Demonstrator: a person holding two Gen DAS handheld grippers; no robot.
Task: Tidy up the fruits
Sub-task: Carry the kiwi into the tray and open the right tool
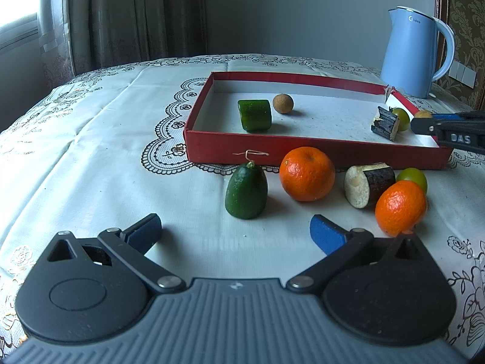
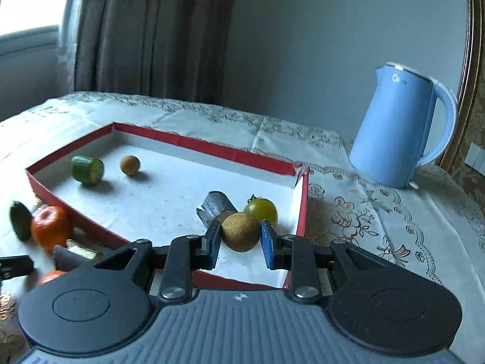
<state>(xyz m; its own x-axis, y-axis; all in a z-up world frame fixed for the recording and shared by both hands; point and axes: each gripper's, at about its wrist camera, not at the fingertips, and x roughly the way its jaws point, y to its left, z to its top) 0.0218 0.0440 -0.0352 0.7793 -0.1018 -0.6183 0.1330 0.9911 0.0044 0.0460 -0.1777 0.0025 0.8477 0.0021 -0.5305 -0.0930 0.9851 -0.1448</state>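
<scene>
Right wrist view: red tray (image 2: pixel 303 206) is receiving a round brown fruit (image 2: pixel 240 231), which the right gripper (image 2: pixel 239 244) is clamping over its near right corner; left gripper (image 1: pixel 235 233) is gaping empty; released carelessly, the fruit may roll against the green tomato (image 2: pixel 262 209)

Fruit (image 1: pixel 306 177) before red tray (image 1: pixel 315 151), seemingly.

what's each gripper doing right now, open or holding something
left gripper: open, holding nothing.
right gripper: shut on the brown round fruit, above the red box.
</scene>
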